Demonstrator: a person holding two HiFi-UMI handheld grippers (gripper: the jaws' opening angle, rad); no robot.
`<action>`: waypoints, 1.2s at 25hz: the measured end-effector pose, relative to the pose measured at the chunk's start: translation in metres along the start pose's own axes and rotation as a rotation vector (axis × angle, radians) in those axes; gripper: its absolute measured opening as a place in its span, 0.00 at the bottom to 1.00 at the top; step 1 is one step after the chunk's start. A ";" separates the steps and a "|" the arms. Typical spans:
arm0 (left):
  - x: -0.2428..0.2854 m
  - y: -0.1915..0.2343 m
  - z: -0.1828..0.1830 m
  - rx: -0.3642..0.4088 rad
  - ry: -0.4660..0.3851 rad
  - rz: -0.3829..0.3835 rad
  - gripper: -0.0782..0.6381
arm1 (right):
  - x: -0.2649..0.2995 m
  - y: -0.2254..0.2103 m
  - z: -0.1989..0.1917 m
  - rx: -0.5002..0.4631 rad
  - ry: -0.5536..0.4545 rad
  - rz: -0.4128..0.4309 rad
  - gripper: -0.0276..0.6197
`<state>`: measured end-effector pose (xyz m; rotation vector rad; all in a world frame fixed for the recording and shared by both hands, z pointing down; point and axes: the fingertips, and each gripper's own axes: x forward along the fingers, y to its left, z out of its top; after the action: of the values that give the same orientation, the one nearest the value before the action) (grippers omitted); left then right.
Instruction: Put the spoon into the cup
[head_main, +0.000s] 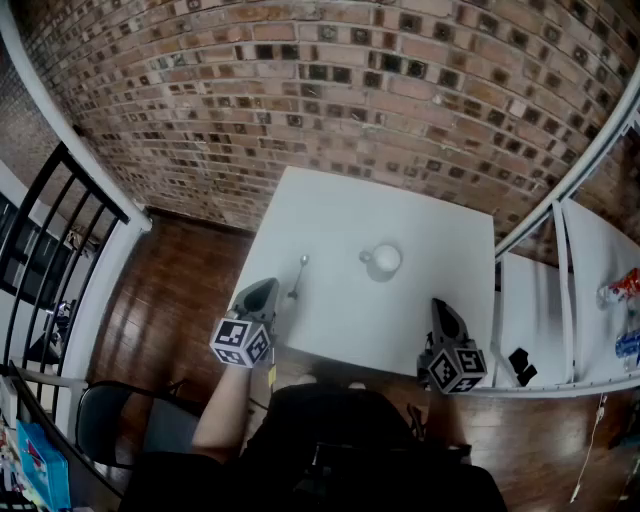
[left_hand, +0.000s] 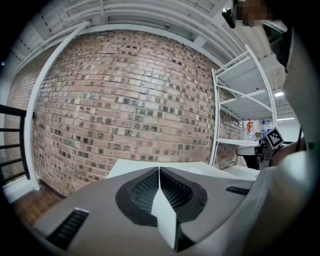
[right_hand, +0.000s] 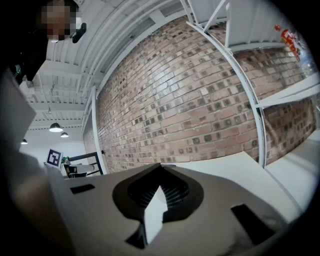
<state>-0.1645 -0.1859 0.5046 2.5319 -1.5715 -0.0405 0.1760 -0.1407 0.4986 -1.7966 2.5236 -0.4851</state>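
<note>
On the white table (head_main: 340, 215) a metal spoon (head_main: 298, 277) lies near the left edge, its handle pointing toward me. A white cup (head_main: 383, 260) stands upright to its right, around the table's middle. My left gripper (head_main: 266, 286) hovers at the near left edge, just left of the spoon's handle, apart from it. Its jaws are shut and hold nothing (left_hand: 159, 169). My right gripper (head_main: 438, 304) is over the near right corner, well short of the cup. Those jaws also meet at the tips with nothing in them (right_hand: 160, 166). Neither gripper view shows the spoon.
A brick wall (head_main: 330, 90) runs behind the table. White shelving (head_main: 560, 300) stands to the right, with bottles (head_main: 622, 285) and a small black item (head_main: 520, 362) on it. A black railing (head_main: 50, 230) and a dark chair (head_main: 110, 425) are at the left.
</note>
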 end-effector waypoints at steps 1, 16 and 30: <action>0.004 0.000 -0.008 -0.002 0.027 -0.004 0.14 | -0.001 0.000 0.000 -0.005 0.003 -0.001 0.05; 0.052 0.031 -0.159 -0.109 0.469 0.147 0.38 | -0.020 -0.007 -0.029 0.015 0.076 -0.029 0.05; 0.064 0.033 -0.188 -0.002 0.540 0.199 0.41 | -0.027 -0.009 -0.040 0.004 0.141 -0.032 0.05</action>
<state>-0.1448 -0.2342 0.6993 2.1137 -1.5642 0.6087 0.1867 -0.1085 0.5339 -1.8681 2.5836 -0.6394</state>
